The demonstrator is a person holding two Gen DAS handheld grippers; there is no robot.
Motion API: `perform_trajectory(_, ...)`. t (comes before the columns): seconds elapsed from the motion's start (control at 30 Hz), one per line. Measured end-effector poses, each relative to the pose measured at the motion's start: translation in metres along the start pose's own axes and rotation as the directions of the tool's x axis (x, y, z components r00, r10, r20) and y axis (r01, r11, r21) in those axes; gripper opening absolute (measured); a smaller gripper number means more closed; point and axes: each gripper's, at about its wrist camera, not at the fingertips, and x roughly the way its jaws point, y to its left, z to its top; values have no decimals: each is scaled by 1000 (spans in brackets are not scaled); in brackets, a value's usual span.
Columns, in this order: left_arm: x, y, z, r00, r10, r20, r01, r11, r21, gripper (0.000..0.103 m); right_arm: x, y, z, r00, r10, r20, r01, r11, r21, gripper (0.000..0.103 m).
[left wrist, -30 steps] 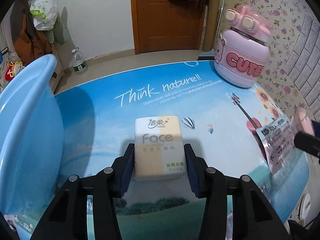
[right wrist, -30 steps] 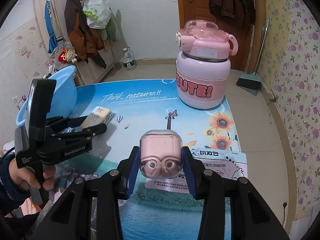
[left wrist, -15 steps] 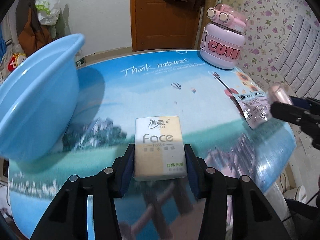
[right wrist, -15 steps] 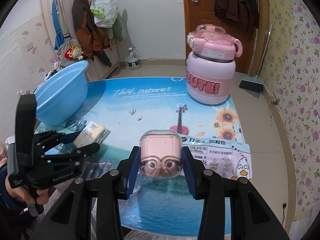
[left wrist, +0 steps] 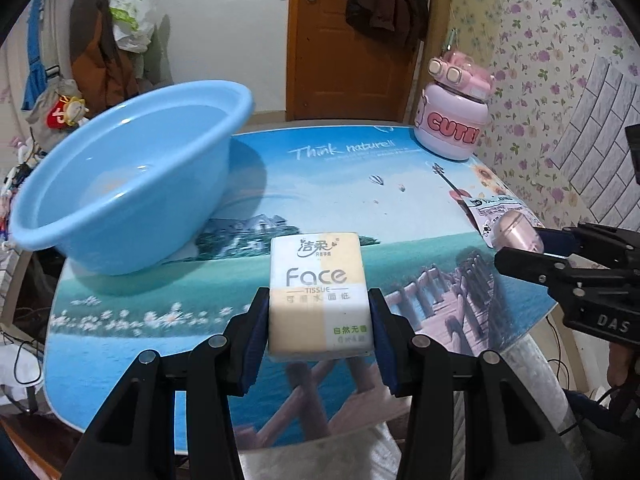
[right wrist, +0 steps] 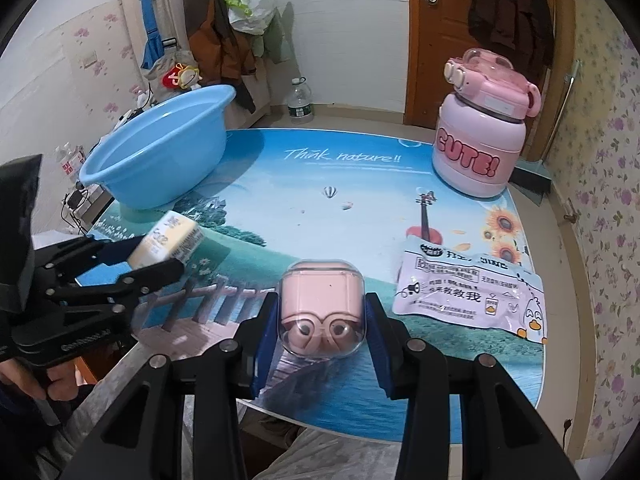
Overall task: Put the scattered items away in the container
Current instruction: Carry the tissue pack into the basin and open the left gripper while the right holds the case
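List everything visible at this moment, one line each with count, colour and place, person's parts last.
basin: 1, light blue, far left of the table
tissue pack: 1, white and cream, held in the left gripper above the table's near edge
earbud case: 1, pink in a clear cover, held in the right gripper
snack packet: 1, pale lilac with print, lying flat on the table's right side
jug: 1, pink, lettered CUTE, far right corner of the table
table: 1, blue landscape print, centre
door: 1, brown wood, back wall
water bottle: 1, clear, on the floor behind the table
left gripper: 1, black with blue pads, jaws on the tissue pack
right gripper: 1, black with blue pads, jaws on the earbud case
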Motion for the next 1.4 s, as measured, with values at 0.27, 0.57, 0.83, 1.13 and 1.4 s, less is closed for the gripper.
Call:
perform_trajectory(0.27, -19, 21, -9, 1000, 21, 20, -20, 999, -41, 45, 7, 12, -4, 1000, 3, -26, -3, 1000, 1, 43)
perform_trajectory(0.57, -50, 39, -1, 996, 40, 86, -34, 997, -64, 45, 2, 27, 3, 1000, -8, -10, 8, 999, -37, 43)
perform_trajectory(0.83, -66, 59, 0, 992, 65, 110, -54, 994, -99, 45, 1, 36, 9, 1000, -13, -2, 12, 999, -45, 43)
perform_trajectory(1.13, -66, 72, -1, 991, 77, 111, -63, 990, -124, 45, 7, 46, 17, 1000, -4, -5, 3, 998, -64, 43)
perform_trajectory(1.4, -72, 81, 5, 989, 80, 127, -63, 989, -135, 45, 9, 52, 24, 1000, 6, -8, -7, 997, -78, 43)
